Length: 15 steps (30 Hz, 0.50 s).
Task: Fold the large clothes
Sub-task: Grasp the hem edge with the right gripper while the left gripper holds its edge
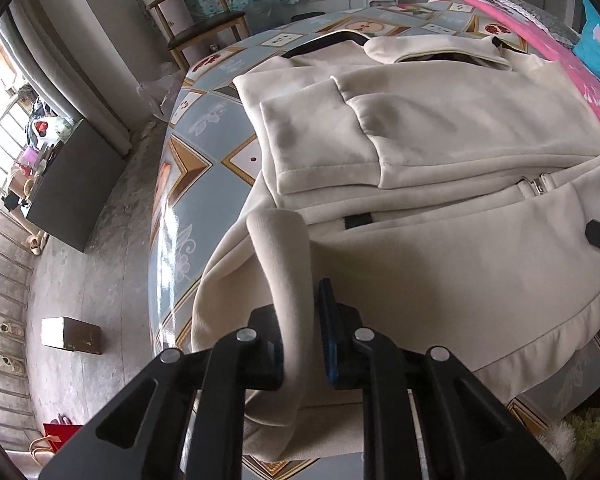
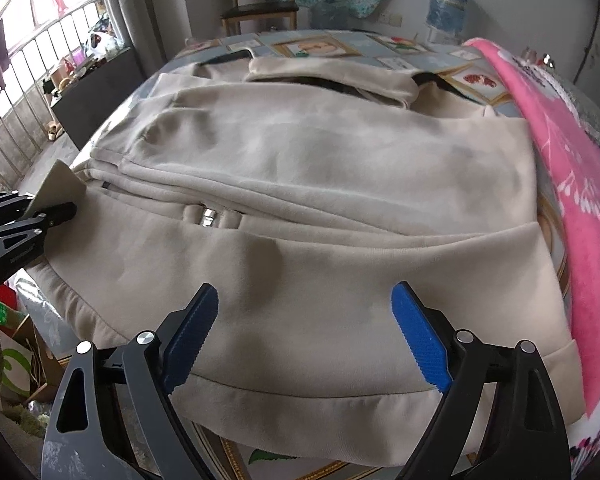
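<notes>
Two grippers work one cream garment (image 2: 300, 184), a large zippered jacket spread over the patterned counter (image 1: 188, 152), its collar toward the far edge and its hem along the near edge. The left gripper (image 1: 302, 340) is closed on a raised fold of the hem at the garment's near-left corner, cloth pinched between its pads and standing up from the counter; the right wrist view shows the same pinch at its left margin. The right gripper (image 2: 304, 332) hangs wide open above the hem nearer the near-right corner, its blue pads (image 2: 416, 336) straddling flat cloth and holding nothing. The hem thus runs left to right between the two grippers, parallel to the near edge, while the garment's long axis runs from near edge to far edge. A sleeve lies folded across the chest. A pink blanket (image 2: 572, 184) borders the right edge. Judged next: the right gripper must descend onto the hem directly below
</notes>
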Each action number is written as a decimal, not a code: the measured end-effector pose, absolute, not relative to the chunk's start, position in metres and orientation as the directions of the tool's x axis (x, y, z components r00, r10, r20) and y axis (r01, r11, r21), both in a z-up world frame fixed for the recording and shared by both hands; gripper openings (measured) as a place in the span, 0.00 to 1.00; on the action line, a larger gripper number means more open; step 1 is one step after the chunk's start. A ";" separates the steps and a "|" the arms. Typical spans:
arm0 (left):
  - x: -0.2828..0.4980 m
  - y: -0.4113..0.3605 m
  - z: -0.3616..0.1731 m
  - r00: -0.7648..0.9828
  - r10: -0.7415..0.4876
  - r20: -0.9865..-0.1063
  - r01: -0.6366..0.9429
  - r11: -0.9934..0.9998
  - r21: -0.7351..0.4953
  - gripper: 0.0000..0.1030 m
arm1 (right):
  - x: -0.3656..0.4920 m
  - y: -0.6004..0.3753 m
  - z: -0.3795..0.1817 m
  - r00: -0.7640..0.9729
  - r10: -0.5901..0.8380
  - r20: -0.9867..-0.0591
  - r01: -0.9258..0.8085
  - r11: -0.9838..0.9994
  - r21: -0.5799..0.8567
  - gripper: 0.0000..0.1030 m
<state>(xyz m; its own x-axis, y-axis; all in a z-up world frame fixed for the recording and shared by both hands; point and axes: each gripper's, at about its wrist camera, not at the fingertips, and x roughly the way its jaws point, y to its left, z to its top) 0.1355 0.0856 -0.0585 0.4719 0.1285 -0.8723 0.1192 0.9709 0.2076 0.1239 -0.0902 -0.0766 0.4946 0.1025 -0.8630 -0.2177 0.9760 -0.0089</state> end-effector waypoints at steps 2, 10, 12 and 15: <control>0.136 0.086 -0.059 0.471 0.126 -0.873 0.116 0.972 0.203 0.14 | 0.124 -0.091 -0.082 0.484 0.102 -0.869 -0.211 0.977 -0.003 0.82; 0.136 0.087 -0.059 0.469 0.120 -0.875 0.112 0.975 0.193 0.14 | 0.124 -0.089 -0.084 0.475 0.098 -0.874 -0.197 0.980 0.003 0.87; 0.136 0.087 -0.059 0.469 0.120 -0.875 0.111 0.975 0.193 0.14 | 0.126 -0.090 -0.085 0.473 0.096 -0.876 -0.188 0.982 0.006 0.90; 0.136 0.087 -0.059 0.469 0.120 -0.875 0.113 0.975 0.194 0.14 | 0.127 -0.091 -0.086 0.473 0.096 -0.876 -0.179 0.984 0.011 0.93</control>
<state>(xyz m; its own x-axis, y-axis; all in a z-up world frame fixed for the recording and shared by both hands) 0.1358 0.0867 -0.0592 0.4689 0.1197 -0.8751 0.1125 0.9746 0.1937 0.1265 -0.0915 -0.0863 0.4726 0.0963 -0.8760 -0.1793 0.9837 0.0114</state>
